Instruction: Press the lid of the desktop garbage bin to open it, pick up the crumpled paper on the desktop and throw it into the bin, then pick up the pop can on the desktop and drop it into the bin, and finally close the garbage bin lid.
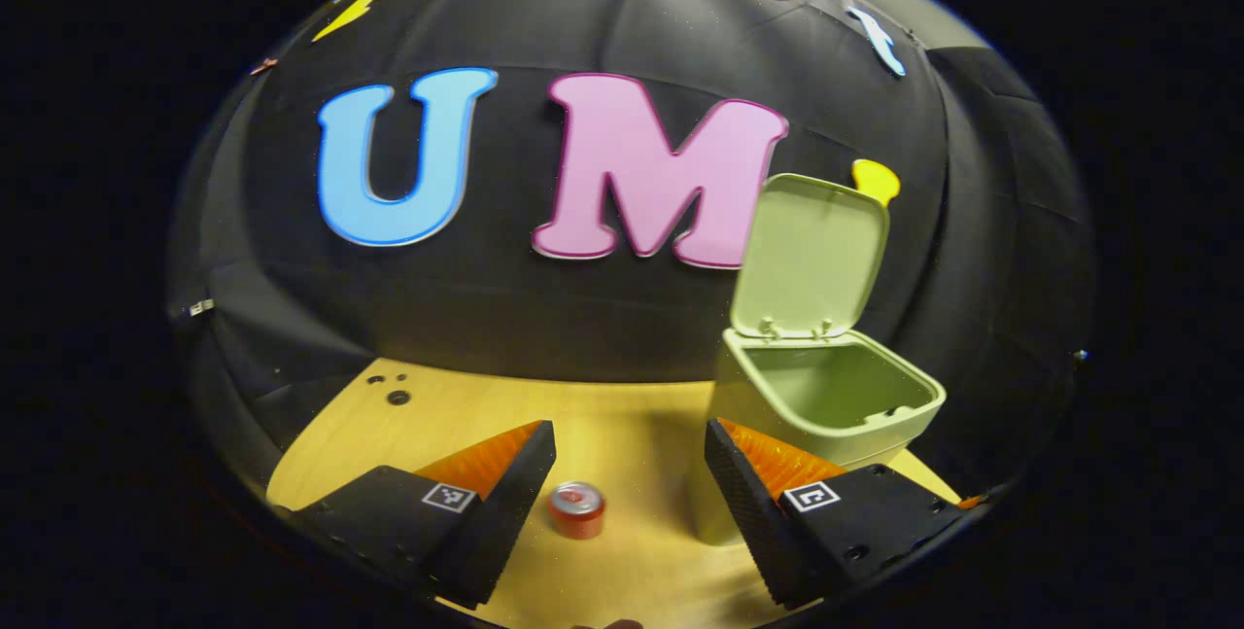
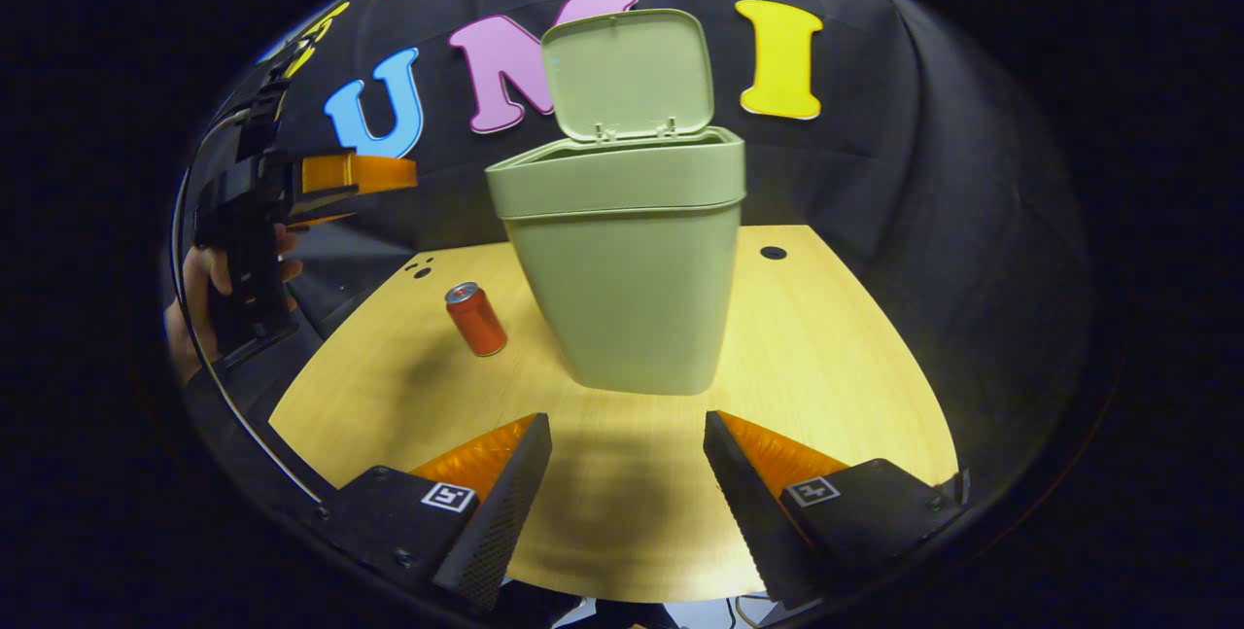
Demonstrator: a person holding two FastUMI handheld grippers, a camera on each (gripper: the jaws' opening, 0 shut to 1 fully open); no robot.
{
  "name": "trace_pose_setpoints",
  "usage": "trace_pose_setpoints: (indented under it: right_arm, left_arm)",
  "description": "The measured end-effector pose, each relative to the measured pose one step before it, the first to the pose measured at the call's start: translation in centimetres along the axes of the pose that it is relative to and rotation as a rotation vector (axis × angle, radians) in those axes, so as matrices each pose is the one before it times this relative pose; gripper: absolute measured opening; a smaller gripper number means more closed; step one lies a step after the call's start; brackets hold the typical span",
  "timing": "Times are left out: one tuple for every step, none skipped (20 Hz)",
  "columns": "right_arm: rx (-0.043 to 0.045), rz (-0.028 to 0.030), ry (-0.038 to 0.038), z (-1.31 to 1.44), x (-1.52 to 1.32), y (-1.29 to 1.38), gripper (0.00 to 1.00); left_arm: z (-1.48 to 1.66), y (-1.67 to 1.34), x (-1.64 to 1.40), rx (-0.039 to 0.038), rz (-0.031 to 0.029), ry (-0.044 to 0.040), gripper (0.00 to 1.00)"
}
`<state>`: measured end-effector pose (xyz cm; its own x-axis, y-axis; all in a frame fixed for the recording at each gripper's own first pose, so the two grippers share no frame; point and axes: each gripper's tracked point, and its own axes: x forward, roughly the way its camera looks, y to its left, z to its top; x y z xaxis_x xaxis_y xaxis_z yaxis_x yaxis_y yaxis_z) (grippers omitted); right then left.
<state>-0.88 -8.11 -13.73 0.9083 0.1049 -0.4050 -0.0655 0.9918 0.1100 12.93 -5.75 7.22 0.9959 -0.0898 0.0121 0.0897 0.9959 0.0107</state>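
The pale green bin (image 1: 826, 396) (image 2: 622, 269) stands on the wooden table (image 2: 836, 357) with its lid (image 1: 812, 255) (image 2: 627, 75) tipped up and back. A red pop can (image 1: 577, 509) (image 2: 475, 319) stands upright to the bin's left. In the left gripper view my left gripper (image 1: 630, 488) hangs open high above the can, which lies between its fingers but well below them. That same gripper (image 2: 355, 184) shows far left in the right gripper view, held by a hand (image 2: 199, 294). My right gripper (image 2: 627, 483) is open over the table in front of the bin, with nothing in it.
Small dark holes (image 1: 397, 396) (image 2: 773, 253) mark the tabletop near its far edge. The table's right edge (image 2: 923, 415) curves close beside the bin. Black cloth wall rises directly behind the table.
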Motion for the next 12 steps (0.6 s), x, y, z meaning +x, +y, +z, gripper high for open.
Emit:
trace_pose_setpoints:
  right_arm:
    - [-0.01005,0.01602,0.00505,-0.059,0.405,0.890,0.99]
    - [-0.01107,0.01620,0.00453,0.033,0.525,0.923,0.99]
    - [-0.01305,0.01612,0.00197,0.026,0.512,0.992,0.99]
    - [-0.01470,0.01457,0.00240,0.073,0.620,0.961,0.99]
    - [-0.01453,0.01454,0.00386,0.015,0.581,0.913,0.99]
    - [-0.01125,0.01254,0.00199,0.114,0.598,0.925,0.99]
    - [-0.00845,0.01127,-0.00085,0.171,0.625,0.878,0.99]
    - [-0.00679,0.01056,0.00084,0.174,0.633,0.859,1.00]
    - [-0.00647,0.01041,0.00230,0.091,0.707,0.910,0.99]
    - [-0.00754,0.00957,0.00239,0.124,0.786,0.878,0.99]
    - [-0.00950,0.00822,-0.00140,0.233,0.784,0.780,0.99]
    - [-0.01156,0.00743,-0.00219,0.249,0.779,0.771,0.99]
  left_arm:
    - [-0.658,2.026,-0.776,-0.00354,0.03177,0.00997,0.99]
    - [-0.489,1.834,-0.852,-0.00287,0.03254,0.00997,0.98]
    - [-0.668,2.074,-0.616,-0.00180,0.03230,0.00748,0.97]
    - [-0.611,1.932,-0.856,-0.00233,0.02760,0.00881,0.96]
    - [-0.748,1.474,-0.693,-0.00241,0.02537,0.01161,0.96]
    - [-0.540,1.351,-0.591,-0.00449,0.02379,0.00858,0.96]
    - [-0.650,1.256,-0.502,-0.00659,0.01814,0.00616,0.96]
    - [-0.583,1.272,-0.515,-0.00777,0.01690,0.00864,0.96]
    - [-0.733,1.150,-0.341,-0.00603,0.01801,0.00924,0.96]
    - [-0.547,1.140,-0.363,-0.00498,0.01703,0.00849,0.98]
    - [-0.551,0.840,-0.312,-0.00514,0.01482,0.00738,0.96]
    - [-0.486,0.905,-0.273,-0.00566,0.01361,0.00739,0.96]
